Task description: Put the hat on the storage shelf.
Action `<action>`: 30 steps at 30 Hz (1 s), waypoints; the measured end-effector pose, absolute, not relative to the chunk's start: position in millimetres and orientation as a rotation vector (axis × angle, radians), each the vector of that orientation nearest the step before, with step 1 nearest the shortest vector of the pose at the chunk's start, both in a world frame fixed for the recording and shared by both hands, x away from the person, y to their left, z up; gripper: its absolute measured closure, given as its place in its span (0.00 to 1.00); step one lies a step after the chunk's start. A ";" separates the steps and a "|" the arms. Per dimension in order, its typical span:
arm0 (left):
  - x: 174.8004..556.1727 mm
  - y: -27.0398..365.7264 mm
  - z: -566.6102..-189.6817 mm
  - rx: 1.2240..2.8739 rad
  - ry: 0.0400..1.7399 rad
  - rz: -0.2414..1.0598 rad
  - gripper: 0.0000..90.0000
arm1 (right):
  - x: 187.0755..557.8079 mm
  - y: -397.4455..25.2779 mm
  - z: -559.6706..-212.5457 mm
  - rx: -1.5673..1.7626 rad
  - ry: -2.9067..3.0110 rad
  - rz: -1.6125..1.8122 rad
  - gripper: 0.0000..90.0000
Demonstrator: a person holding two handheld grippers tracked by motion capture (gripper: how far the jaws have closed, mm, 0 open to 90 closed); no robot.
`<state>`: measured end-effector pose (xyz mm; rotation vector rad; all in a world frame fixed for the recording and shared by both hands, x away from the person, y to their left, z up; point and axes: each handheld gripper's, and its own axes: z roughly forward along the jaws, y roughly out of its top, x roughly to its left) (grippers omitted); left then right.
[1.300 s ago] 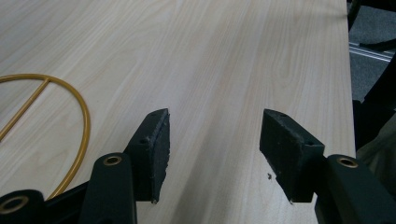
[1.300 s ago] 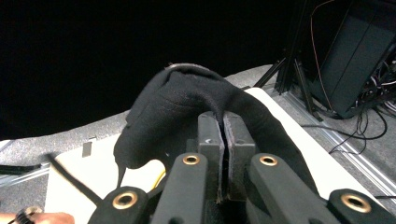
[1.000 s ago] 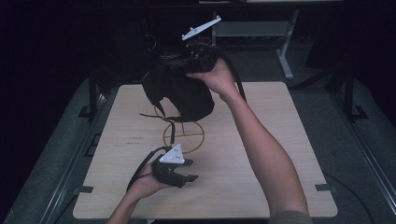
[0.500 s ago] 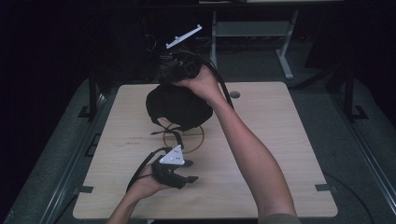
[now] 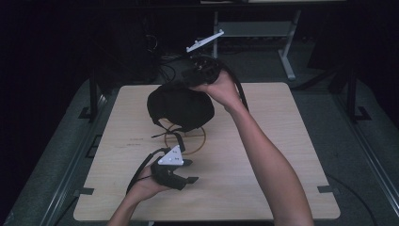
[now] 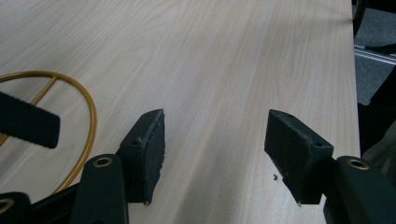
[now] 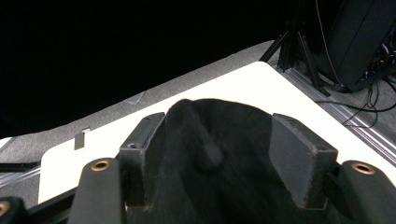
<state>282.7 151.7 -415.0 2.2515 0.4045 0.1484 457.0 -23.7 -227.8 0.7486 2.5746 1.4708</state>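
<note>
A black hat [image 5: 181, 106] hangs low over a gold wire ring stand [image 5: 194, 140] at the middle of the wooden table [image 5: 282, 141]; I cannot tell whether it rests on the stand. My right gripper [image 5: 186, 83] reaches it from the far side. In the right gripper view its jaws stand wide apart with the hat's crown [image 7: 215, 158] bulging between them. My left gripper [image 5: 190, 170] lies near the front of the table, open and empty [image 6: 215, 140]. Beside it curve the gold ring [image 6: 88, 116] and a black strap end [image 6: 28, 126].
Dark floor, cables and metal frame legs [image 5: 287, 52] surround the table. The right forearm [image 5: 263, 155] crosses the table's right half. Bare wood lies to the right of the left gripper [image 6: 261, 60].
The right gripper has lowered the hat from up at the far edge, down and slightly nearer, onto the area above the gold stand. The left gripper has stayed put.
</note>
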 end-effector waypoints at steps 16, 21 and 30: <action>283.5 151.3 -420.3 2.261 0.432 0.148 0.36 | 444.6 -77.6 -231.3 0.793 2.525 1.506 0.31; 283.7 151.8 -421.4 2.263 0.439 0.148 0.34 | 439.9 -93.6 -231.3 0.804 2.498 1.506 0.29; 283.6 152.3 -420.6 2.254 0.445 0.154 0.32 | 435.3 -113.8 -233.8 0.839 2.481 1.482 0.24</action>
